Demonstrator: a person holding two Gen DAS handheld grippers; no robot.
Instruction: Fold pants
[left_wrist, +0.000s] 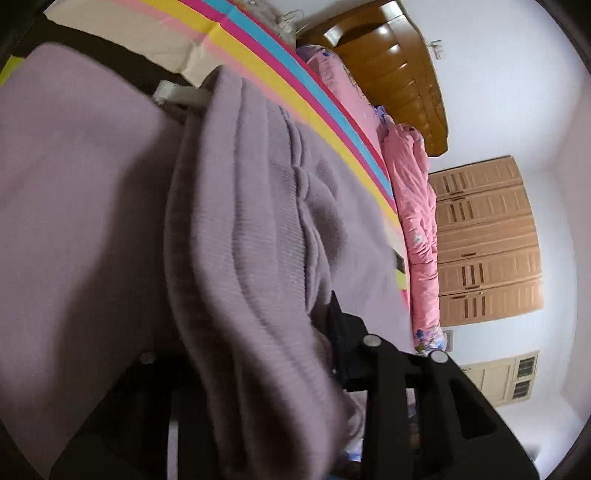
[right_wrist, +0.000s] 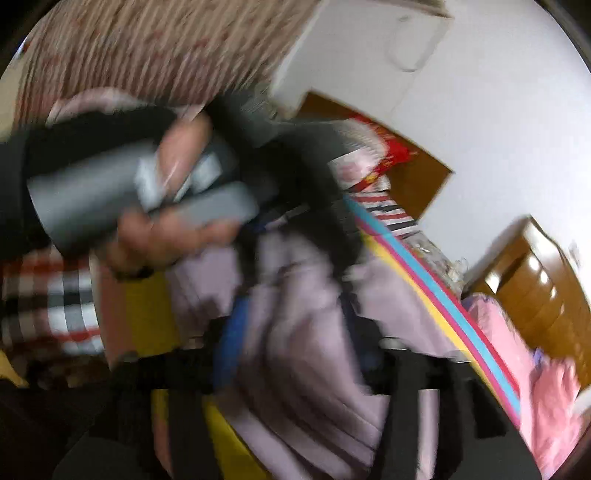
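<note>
one pair of lilac knit pants fills most of the left wrist view, bunched into ribbed folds over a striped bed sheet whose yellow, pink and blue bands show beyond it. the left gripper sits at the bottom of that view; one black finger with two silver screws shows on the right, the other is almost wholly buried under the cloth, with only a single screw showing at its base. a thick fold of the pants passes down between them, so the gripper looks clamped on the fabric, though the fingertips themselves are covered. beyond the bed lie one pink quilt, one wooden headboard and one light wardrobe with four visible door panels, the whole room tilted sideways in the fisheye. the right wrist view is heavily blurred by motion. the right gripper shows two black fingers low in the frame with the same pants crumpled between them; a blue patch sits on the inner face of the left finger. the cloth seems pinched there, but the smear hides where the tips meet. higher up, one hand of the person wraps a grey handle, evidently the other tool's, its outline smeared. a plaid sleeve is cut off at the left edge, and the objects along the far bed edge are too blurred to name.
</note>
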